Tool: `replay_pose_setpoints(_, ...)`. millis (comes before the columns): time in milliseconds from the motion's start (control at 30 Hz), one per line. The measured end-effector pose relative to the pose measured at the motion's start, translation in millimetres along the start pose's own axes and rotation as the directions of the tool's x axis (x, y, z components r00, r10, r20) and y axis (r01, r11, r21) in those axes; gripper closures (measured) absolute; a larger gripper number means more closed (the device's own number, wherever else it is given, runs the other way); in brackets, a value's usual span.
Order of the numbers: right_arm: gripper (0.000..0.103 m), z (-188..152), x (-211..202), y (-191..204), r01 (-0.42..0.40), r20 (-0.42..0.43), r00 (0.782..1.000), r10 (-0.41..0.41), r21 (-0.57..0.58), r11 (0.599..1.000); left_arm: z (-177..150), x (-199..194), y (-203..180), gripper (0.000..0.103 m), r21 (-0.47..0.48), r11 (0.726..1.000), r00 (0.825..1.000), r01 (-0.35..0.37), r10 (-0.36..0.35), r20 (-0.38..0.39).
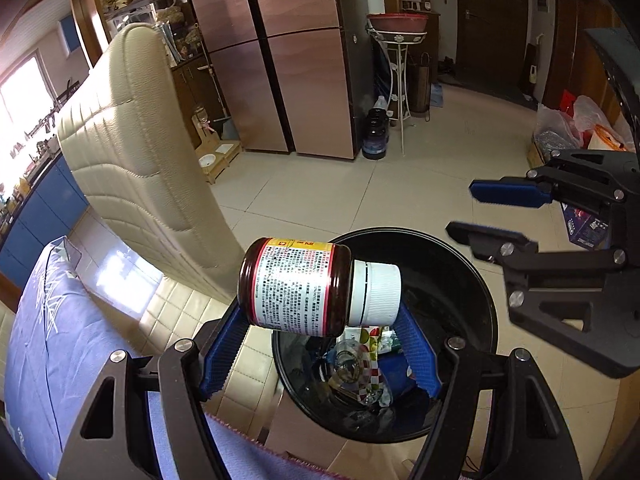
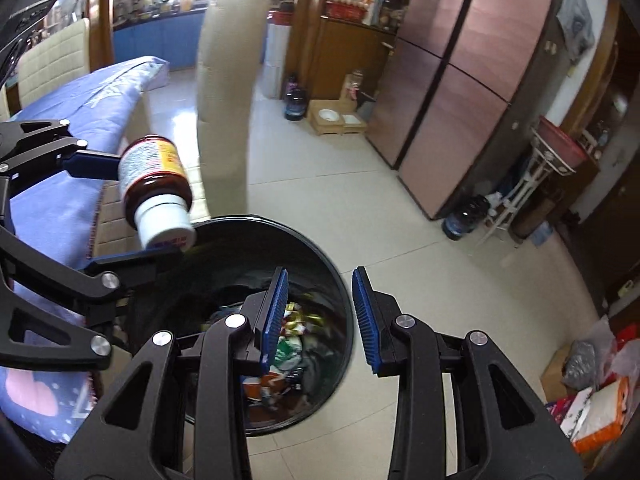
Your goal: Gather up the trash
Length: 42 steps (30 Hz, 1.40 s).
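Above the black bin (image 1: 472, 264), left tool (image 1: 320, 344) grips a pill bottle (image 1: 316, 286)

A: How many grippers, bottles and bins are visible?

B: Two grippers, the left gripper (image 1: 320, 340) and the right gripper (image 2: 320, 316); one brown bottle (image 1: 298, 286) with one white cap (image 1: 376, 294), between the left fingers; one black bin (image 1: 452, 256) below both.

A: And beyond the claws?

B: One cream chair (image 1: 136, 140), two dark jugs (image 2: 296, 102) on the floor.
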State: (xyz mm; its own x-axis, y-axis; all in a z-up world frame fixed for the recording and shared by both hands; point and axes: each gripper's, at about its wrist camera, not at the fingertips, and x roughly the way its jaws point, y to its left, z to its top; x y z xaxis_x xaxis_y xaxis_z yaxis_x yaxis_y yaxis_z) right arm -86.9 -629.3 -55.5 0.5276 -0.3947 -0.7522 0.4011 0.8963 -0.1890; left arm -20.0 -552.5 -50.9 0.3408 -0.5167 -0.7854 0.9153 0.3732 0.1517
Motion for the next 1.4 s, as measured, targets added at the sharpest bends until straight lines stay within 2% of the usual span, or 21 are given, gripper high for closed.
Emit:
replay_pose_setpoints(233, 0.067, -10, 3, -33, -0.001, -0.007, 1.0, 0.002, 0.072, 0.997, 6, 13, -13, 0.033, 0.017, 1.0, 1.0, 0.02, -0.019, -0.02)
replay_pose_setpoints(533, 0.067, -18, 6, -35, -0.018, -0.015, 1.0, 0.02, 0.088, 0.996, 7, 17, -16, 0.033, 0.012, 1.0, 0.999, 0.023, -0.022, -0.037)
replay_pose_setpoints(700, 0.067, -17, 5, -38, -0.028, -0.01, 1.0, 0.029, 0.098, 0.995, 9, 13, -15, 0.014, 0.007, 0.999, 0.999, 0.033, -0.033, -0.022)
replay_pose_setpoints(967, 0.067, -18, 2, -40, -0.028, -0.008, 1.0, 0.029, 0.112, 0.993, 5, 7, -16, 0.013, 0.004, 0.997, 0.997, 0.081, -0.081, -0.008)
replay_pose_setpoints(1067, 0.067, -18, 1, -41, -0.031, -0.007, 0.999, 0.032, 0.118, 0.992, 6, 5, -15, 0.013, 0.0, 0.999, 0.999, 0.045, -0.045, 0.004)
replay_pose_setpoints(1167, 0.062, -18, 0, -39, -0.028, -0.004, 1.0, 0.029, 0.115, 0.993, 5, 2, -17, 0.013, 0.012, 0.998, 0.998, 0.056, -0.056, 0.006)
replay_pose_setpoints(1200, 0.052, -18, -1, -39, -0.024, 0.004, 1.0, 0.023, 0.114, 0.993, 4, 2, -18, 0.013, 0.018, 0.999, 0.999, 0.044, -0.044, 0.005)
replay_pose_setpoints(1233, 0.046, -18, -3, -38, -0.02, 0.015, 1.0, 0.019, 0.111, 0.994, 4, 1, -19, 0.013, 0.026, 0.999, 1.0, 0.025, -0.026, 0.008)
replay_pose_setpoints(1400, 0.046, -18, -6, -33, -0.016, 0.024, 1.0, 0.014, 0.085, 0.996, 5, -3, -17, 0.013, 0.013, 0.999, 0.999, 0.038, -0.038, 0.02)
